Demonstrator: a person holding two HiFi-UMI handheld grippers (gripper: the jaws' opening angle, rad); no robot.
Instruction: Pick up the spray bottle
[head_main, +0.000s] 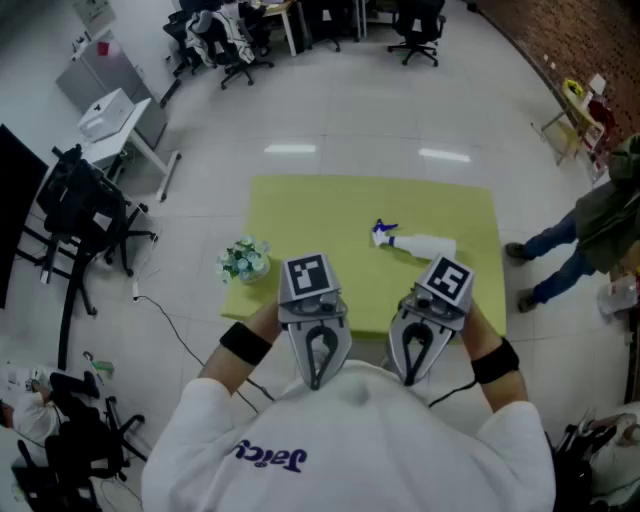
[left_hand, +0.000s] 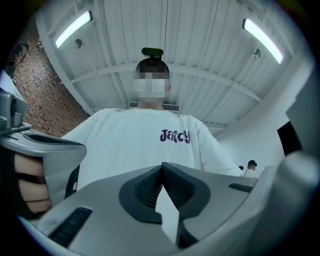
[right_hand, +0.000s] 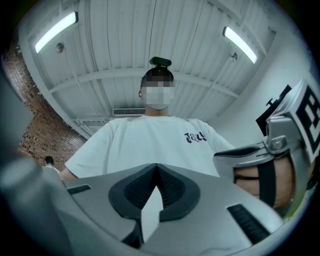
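Observation:
A white spray bottle (head_main: 415, 243) with a blue trigger head lies on its side on the yellow-green table (head_main: 300, 210), right of centre. Both grippers hover at the table's near edge, close to the person's chest, with their jaws turned back toward the white T-shirt. My left gripper (head_main: 317, 378) is shut with nothing in it, and so is my right gripper (head_main: 409, 378). In the left gripper view the left gripper (left_hand: 161, 167) has its dark pads meeting at the tip. The right gripper (right_hand: 156, 167) looks the same in the right gripper view. The bottle is in neither gripper view.
A small potted plant (head_main: 244, 260) stands at the table's left edge. Another person (head_main: 590, 230) stands on the floor to the right. A black chair (head_main: 85, 205) and a white desk (head_main: 120, 125) are at the left, with office chairs (head_main: 415, 30) at the back.

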